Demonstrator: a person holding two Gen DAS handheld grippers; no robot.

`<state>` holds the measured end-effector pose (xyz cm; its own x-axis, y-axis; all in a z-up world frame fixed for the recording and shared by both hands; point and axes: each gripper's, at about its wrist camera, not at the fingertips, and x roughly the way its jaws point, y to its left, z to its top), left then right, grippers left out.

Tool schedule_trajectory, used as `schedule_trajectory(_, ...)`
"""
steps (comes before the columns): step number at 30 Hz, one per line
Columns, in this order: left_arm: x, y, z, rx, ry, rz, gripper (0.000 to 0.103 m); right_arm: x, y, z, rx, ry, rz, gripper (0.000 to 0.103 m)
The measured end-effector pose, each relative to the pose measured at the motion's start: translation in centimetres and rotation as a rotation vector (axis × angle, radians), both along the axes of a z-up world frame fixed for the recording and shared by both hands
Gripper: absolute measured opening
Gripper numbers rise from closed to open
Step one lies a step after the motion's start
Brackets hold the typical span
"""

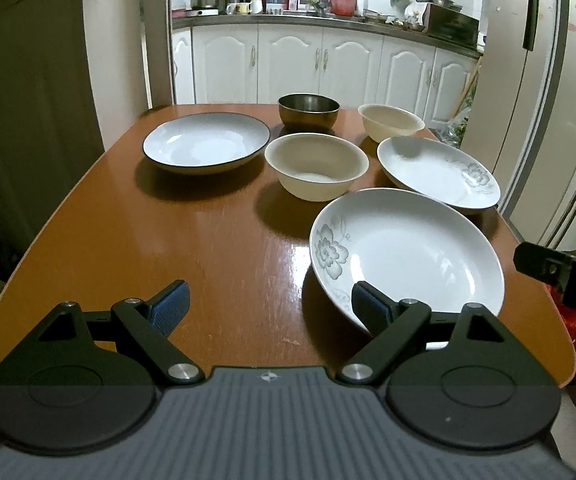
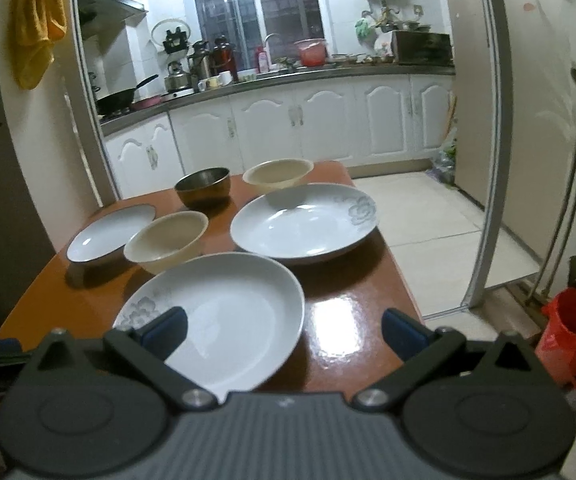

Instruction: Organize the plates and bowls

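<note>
On the brown table [image 1: 208,220] lie three white plates and three bowls. The near floral plate [image 1: 407,252] [image 2: 228,312] lies closest, a second floral plate [image 1: 439,170] [image 2: 303,222] behind it, and a dark-rimmed plate [image 1: 206,142] [image 2: 108,232] at the left. A cream bowl [image 1: 315,166] [image 2: 166,240] sits in the middle, with a metal bowl [image 1: 308,110] [image 2: 204,186] and another cream bowl [image 1: 391,122] [image 2: 278,172] at the far end. My left gripper [image 1: 268,308] is open above the near table edge, its right pad over the near plate's rim. My right gripper [image 2: 284,332] is open over the same plate's near side.
White kitchen cabinets [image 1: 319,64] and a cluttered counter [image 2: 288,72] lie beyond the table. A fridge [image 1: 547,100] stands to the right of the table. A red bag [image 2: 571,340] sits on the tiled floor at the right. The right gripper's body [image 1: 559,268] shows in the left wrist view.
</note>
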<state>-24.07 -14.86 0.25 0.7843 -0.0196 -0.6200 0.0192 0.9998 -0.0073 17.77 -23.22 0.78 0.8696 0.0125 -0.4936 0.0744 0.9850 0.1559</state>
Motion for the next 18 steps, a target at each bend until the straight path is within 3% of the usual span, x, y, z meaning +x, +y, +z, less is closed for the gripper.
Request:
schedule_trajectory(4,0.4,0.9,1.3,-0.02,0.018,-0.001,0.103,0.3,-0.5,0.0,0.038,-0.019,0.028,0.102)
schedule_trajectory(10,5.9,4.0,3.8,-0.063,0.041,-0.026,0.103,0.9,-1.2,-0.1,0.088,-0.024,0.057,0.102)
schedule_trajectory(18,9.7,7.2,4.6,-0.208,0.041,-0.086,0.103,2.5,-3.5,-0.3,0.218,-0.044,0.084,0.102)
